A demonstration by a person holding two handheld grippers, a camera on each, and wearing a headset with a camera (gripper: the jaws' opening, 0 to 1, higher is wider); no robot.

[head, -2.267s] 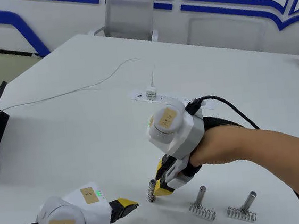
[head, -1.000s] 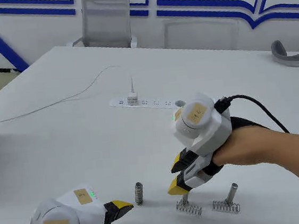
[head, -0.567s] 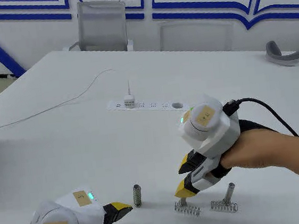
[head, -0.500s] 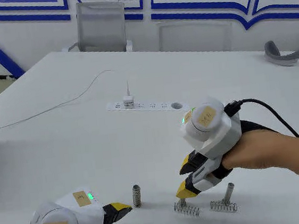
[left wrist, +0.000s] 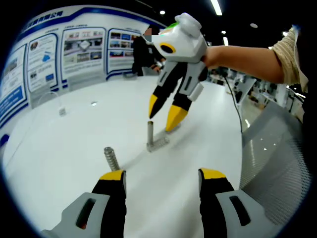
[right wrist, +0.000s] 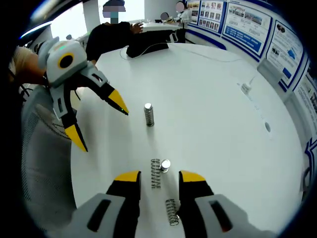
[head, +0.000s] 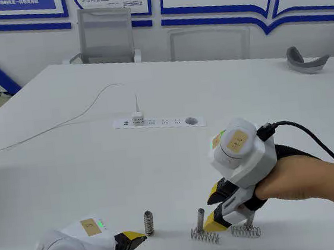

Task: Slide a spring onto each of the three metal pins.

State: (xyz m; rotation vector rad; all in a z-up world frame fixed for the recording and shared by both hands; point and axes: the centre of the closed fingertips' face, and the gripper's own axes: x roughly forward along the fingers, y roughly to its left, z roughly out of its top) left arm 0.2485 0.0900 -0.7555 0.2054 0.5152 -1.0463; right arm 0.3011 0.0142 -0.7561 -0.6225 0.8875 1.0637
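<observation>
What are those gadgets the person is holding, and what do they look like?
Both the left gripper and right gripper are rounded white plastic shells with two black fingers tipped in yellow. Each carries a tan handwritten label, a small green light and a black cable. The person wears a beige sleeve.

You are seeing two upright silver metal pins [head: 147, 213] [head: 200, 217] near the bench's [head: 70, 171] near edge. You are facing three coiled steel-wire springs [head: 148, 226] [head: 204, 236] [head: 245, 231] there: one standing sleeved over a pin, two lying flat on the bench. One long white power strip [head: 155, 122] is lying mid-bench.
</observation>
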